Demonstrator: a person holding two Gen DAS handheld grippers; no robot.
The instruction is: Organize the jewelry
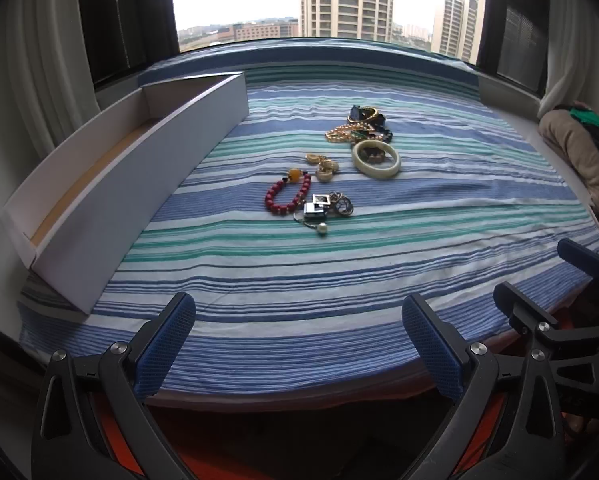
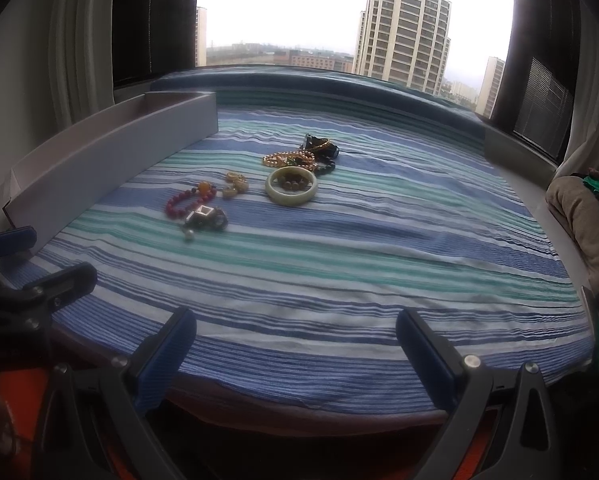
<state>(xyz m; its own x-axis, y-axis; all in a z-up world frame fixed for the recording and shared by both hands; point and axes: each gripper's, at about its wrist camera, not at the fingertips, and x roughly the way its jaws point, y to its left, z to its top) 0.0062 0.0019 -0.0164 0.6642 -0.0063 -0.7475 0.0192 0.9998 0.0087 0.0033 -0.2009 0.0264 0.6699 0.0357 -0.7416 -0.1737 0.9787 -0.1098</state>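
Jewelry lies in a loose group mid-cloth: a red bead bracelet (image 1: 285, 197) (image 2: 185, 199), a cream bangle (image 1: 376, 159) (image 2: 291, 185), gold earrings (image 1: 322, 167) (image 2: 233, 185), a silver chain tangle with a pearl (image 1: 326, 210) (image 2: 204, 219), and a pile of gold and dark bead strands (image 1: 357, 126) (image 2: 305, 155). A long white box (image 1: 139, 176) (image 2: 111, 152) stands open at the left. My left gripper (image 1: 299, 332) is open and empty over the near edge. My right gripper (image 2: 295, 344) is open and empty, also at the near edge, to the right of the left one.
The striped blue-green cloth (image 1: 339, 264) (image 2: 359, 248) covers a window-side platform. A beige and green bundle (image 1: 579, 148) (image 2: 583, 208) lies at the right edge. Curtains hang at both sides; the window is behind.
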